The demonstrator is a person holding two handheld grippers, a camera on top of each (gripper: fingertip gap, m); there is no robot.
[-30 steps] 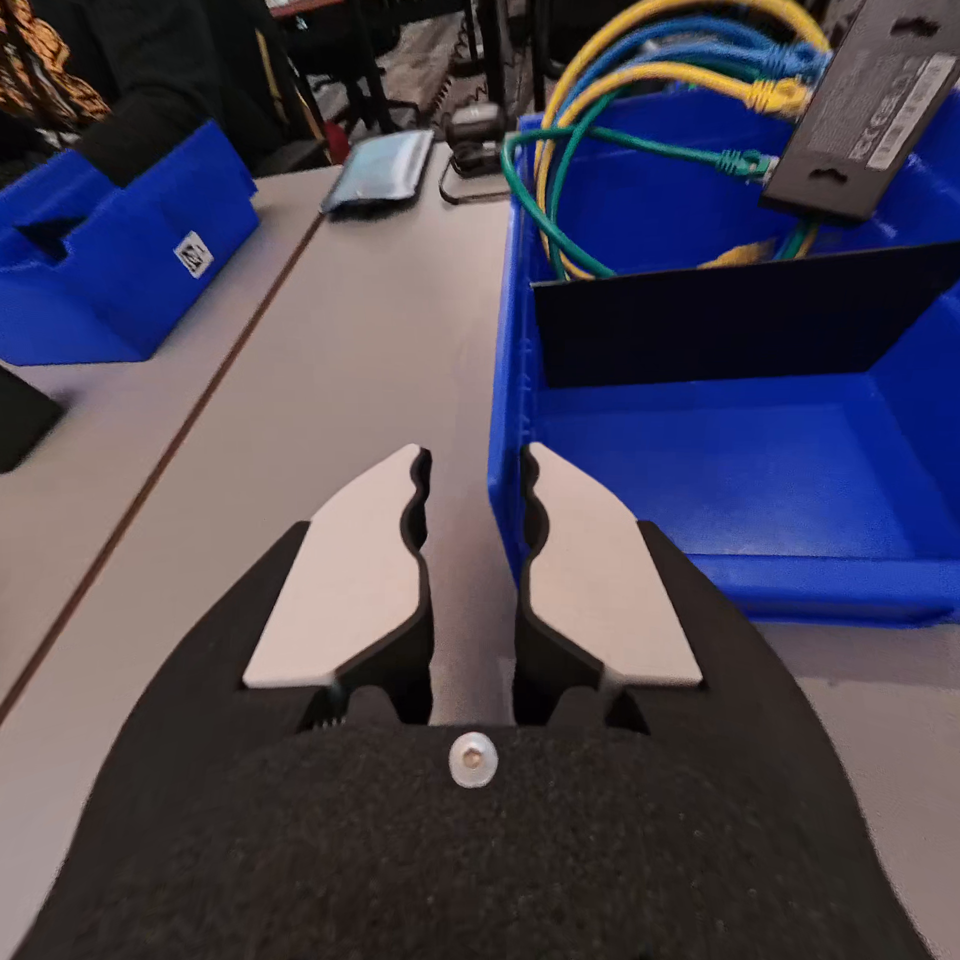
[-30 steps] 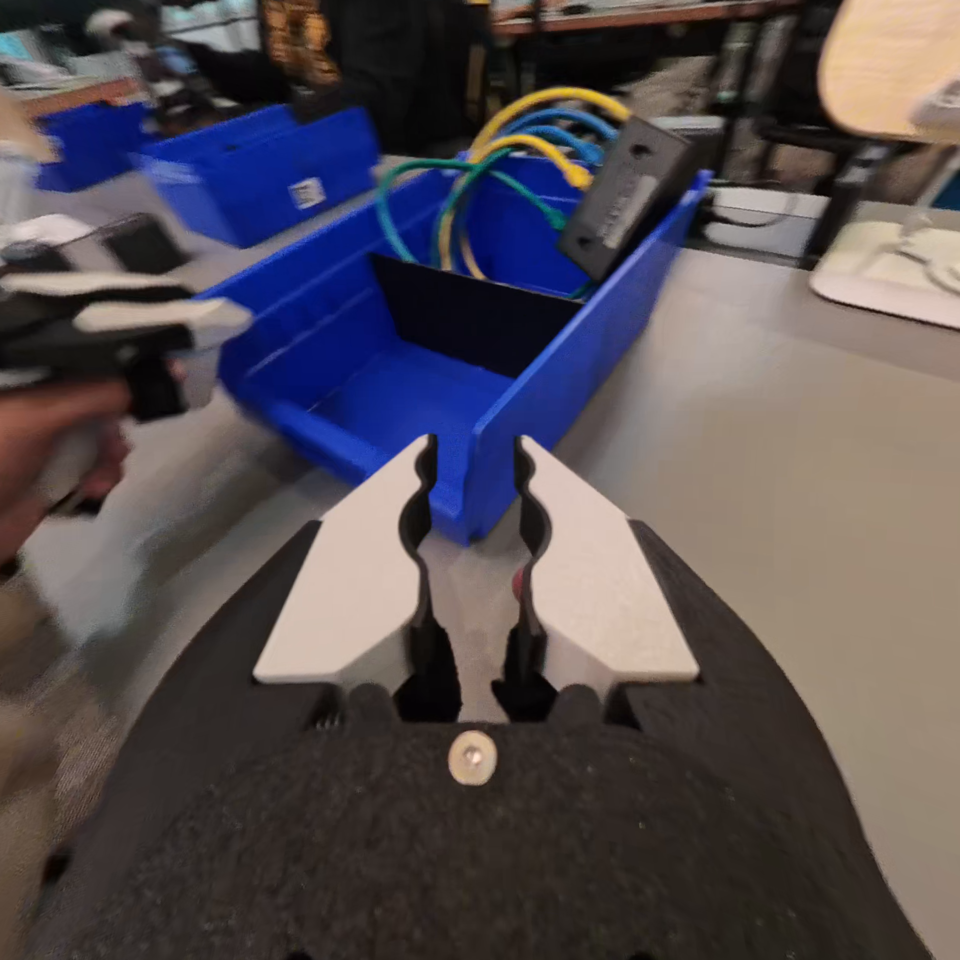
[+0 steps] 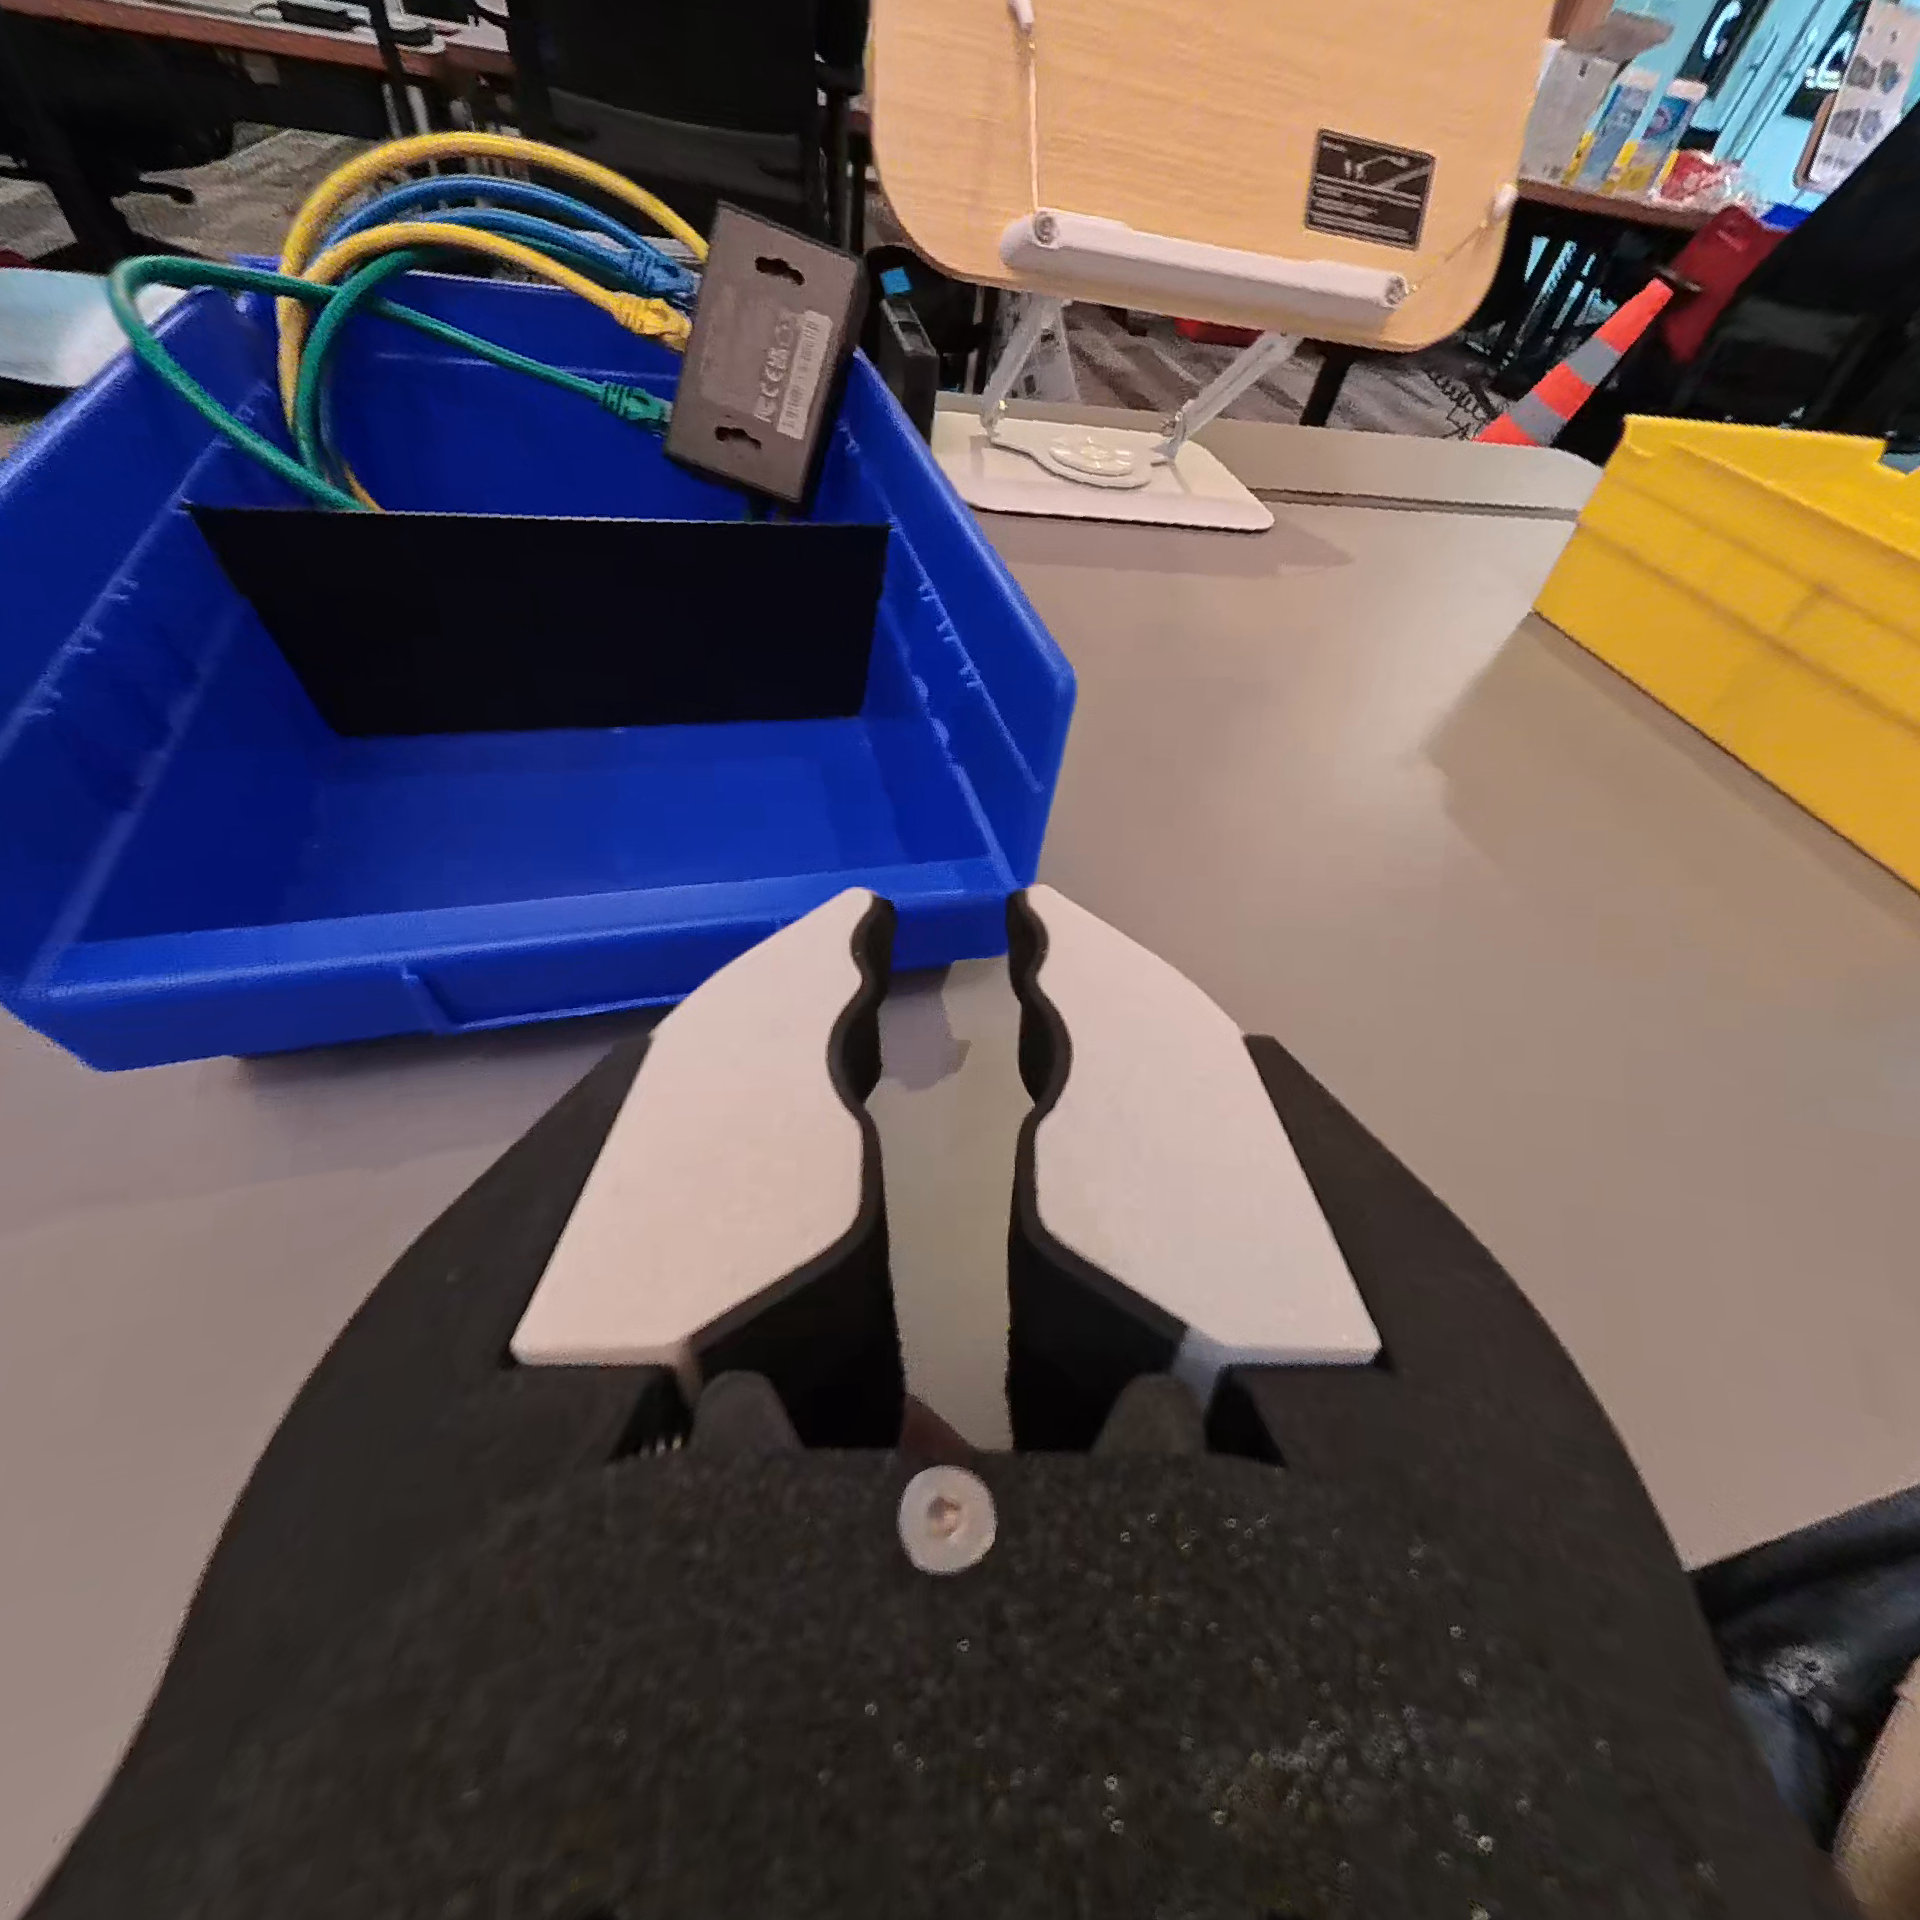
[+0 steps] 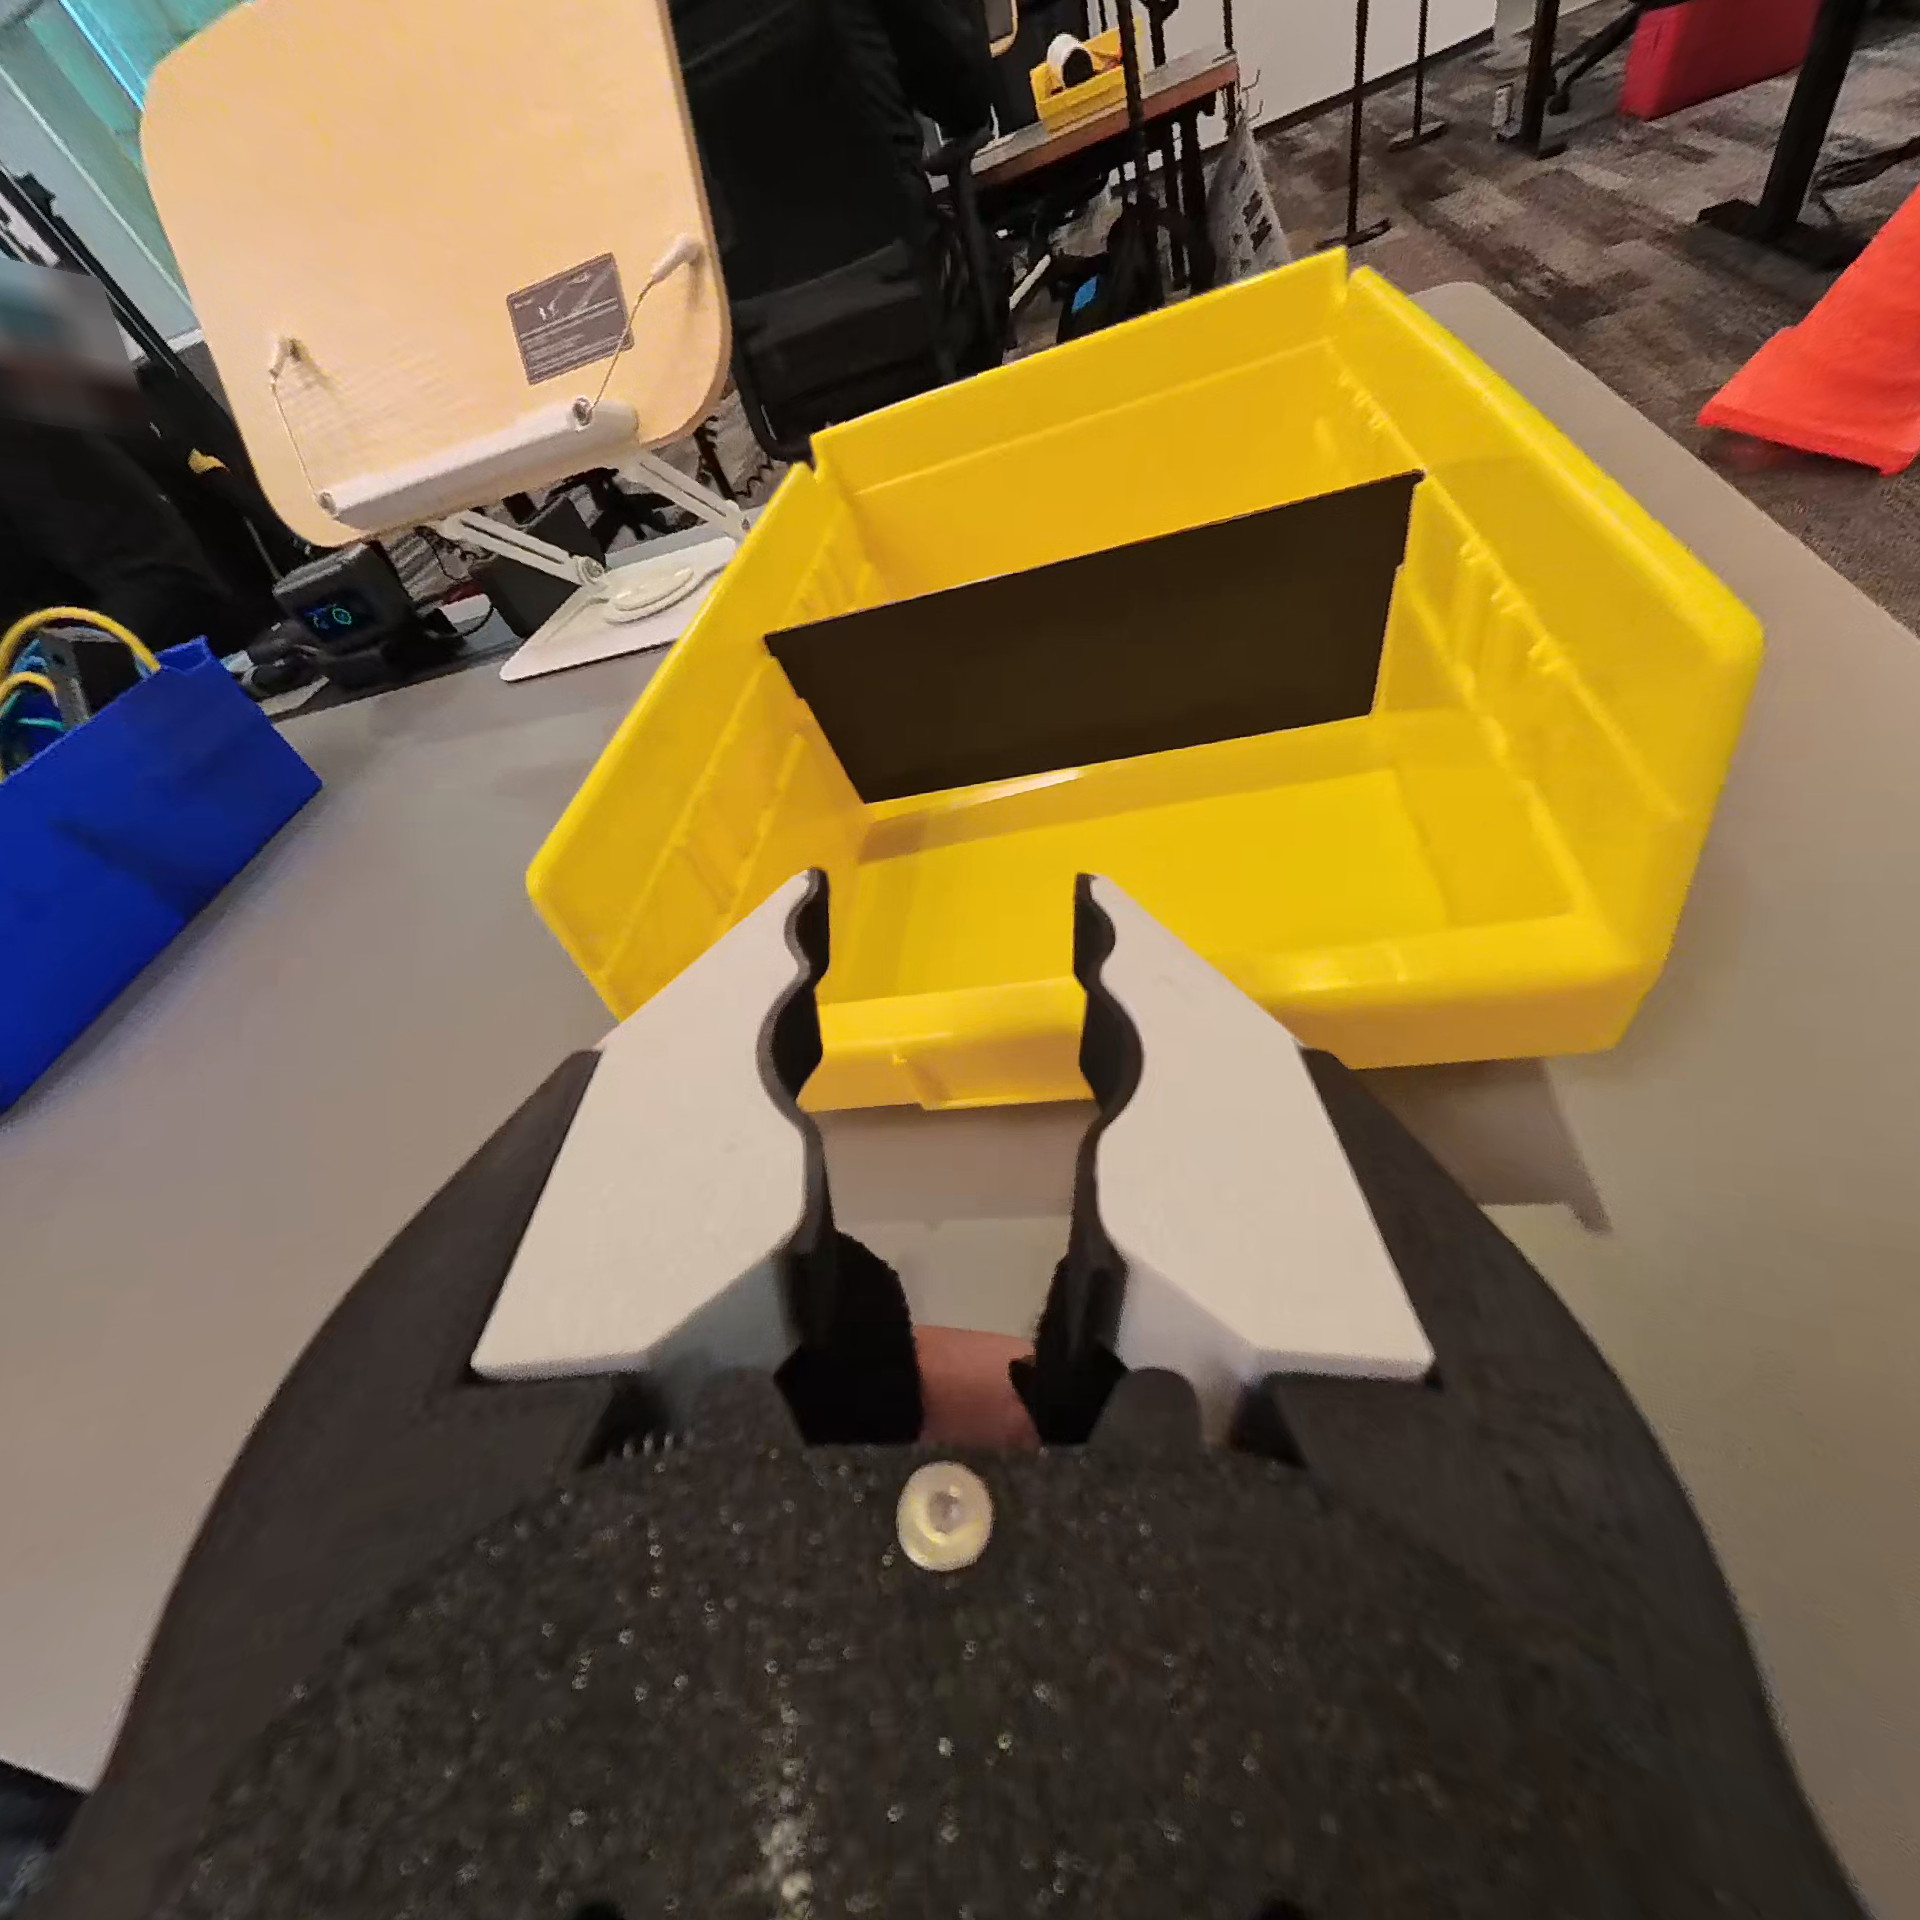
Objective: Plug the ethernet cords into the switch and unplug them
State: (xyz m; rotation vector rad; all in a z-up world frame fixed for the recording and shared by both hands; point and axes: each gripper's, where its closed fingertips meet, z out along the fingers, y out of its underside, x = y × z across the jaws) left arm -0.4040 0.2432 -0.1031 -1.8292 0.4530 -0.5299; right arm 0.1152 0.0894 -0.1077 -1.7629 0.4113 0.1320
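Several cords (image 3: pixel 416 260) in yellow, blue and green loop out of the blue bin's (image 3: pixel 520 935) back section behind a dark divider (image 3: pixel 561 623), their ends plugged into a flat black switch (image 3: pixel 764 353). It stands tilted on end, long axis near upright, underside showing. Left gripper (image 3: pixel 948 925) and right gripper (image 4: pixel 951 904) both hang released, empty.

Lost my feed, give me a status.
Left gripper and right gripper open, empty. Switch with cords in blue bin's rear compartment. Black divider in front.
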